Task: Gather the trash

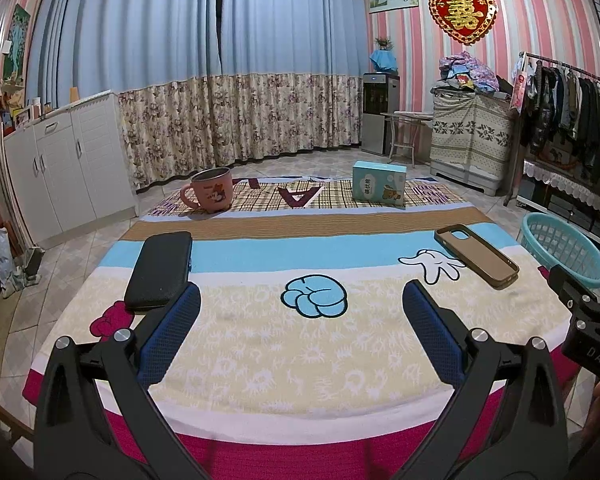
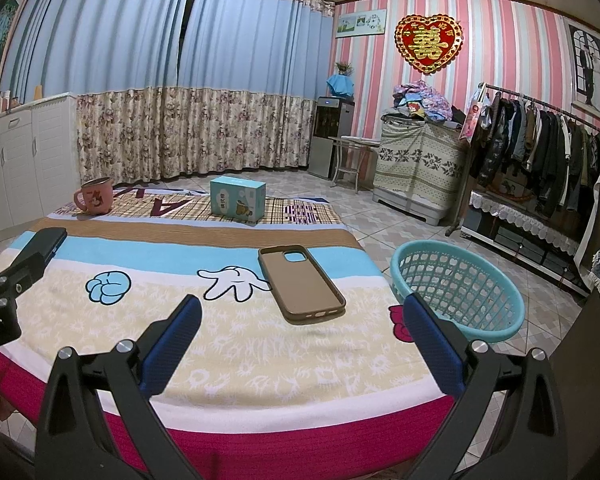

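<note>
A brown phone case lies open side up on the cartoon-print cloth, at the right. A black zip case lies at the left. At the far end stand a pink mug and a light-blue box. A teal plastic basket sits just beyond the table's right edge. My left gripper is open above the near cloth, empty, right of the black case. My right gripper is open and empty, the phone case just beyond its tips.
White cabinets line the left wall. A floral curtain hangs behind the table. A clothes rack, a covered chest and a water dispenser stand at the right. Tiled floor surrounds the table.
</note>
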`<act>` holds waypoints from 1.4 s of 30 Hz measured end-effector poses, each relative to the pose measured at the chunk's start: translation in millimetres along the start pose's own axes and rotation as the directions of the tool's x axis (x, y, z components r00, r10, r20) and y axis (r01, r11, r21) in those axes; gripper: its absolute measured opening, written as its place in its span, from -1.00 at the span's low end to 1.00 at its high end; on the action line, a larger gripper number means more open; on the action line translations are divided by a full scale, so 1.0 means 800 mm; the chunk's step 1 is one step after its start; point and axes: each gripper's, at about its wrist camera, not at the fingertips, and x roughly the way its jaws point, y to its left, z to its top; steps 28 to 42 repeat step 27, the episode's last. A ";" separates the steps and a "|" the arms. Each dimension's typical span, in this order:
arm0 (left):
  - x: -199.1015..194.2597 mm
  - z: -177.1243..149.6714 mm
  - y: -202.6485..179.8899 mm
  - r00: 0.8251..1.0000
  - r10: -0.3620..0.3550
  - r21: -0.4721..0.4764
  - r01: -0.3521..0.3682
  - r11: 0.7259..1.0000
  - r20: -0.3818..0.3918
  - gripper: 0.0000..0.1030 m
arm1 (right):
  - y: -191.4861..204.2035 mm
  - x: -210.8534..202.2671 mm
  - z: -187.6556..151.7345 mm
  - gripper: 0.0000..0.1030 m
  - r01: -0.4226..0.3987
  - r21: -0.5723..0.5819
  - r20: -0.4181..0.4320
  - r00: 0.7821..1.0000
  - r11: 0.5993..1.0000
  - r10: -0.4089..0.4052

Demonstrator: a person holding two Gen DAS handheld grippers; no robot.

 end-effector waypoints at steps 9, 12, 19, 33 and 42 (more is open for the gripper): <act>0.000 0.000 -0.001 1.000 0.000 -0.002 0.000 1.000 0.002 0.90 | -0.001 0.001 0.000 0.91 0.000 0.000 0.002 1.000 1.000 0.000; -0.002 0.002 -0.003 1.000 -0.001 -0.003 0.001 1.000 0.008 0.90 | 0.000 0.001 0.000 0.91 0.000 -0.002 0.001 1.000 1.000 0.000; -0.003 0.003 -0.001 1.000 0.001 -0.009 -0.001 1.000 0.015 0.90 | 0.000 0.001 0.000 0.91 0.000 -0.002 0.002 1.000 1.000 0.000; -0.003 0.003 0.002 1.000 -0.007 -0.019 0.007 1.000 0.008 0.90 | 0.001 0.001 0.000 0.91 0.001 -0.002 0.002 1.000 1.000 -0.001; -0.003 0.003 0.002 1.000 -0.007 -0.019 0.007 1.000 0.008 0.90 | 0.001 0.001 0.000 0.91 0.001 -0.002 0.002 1.000 1.000 -0.001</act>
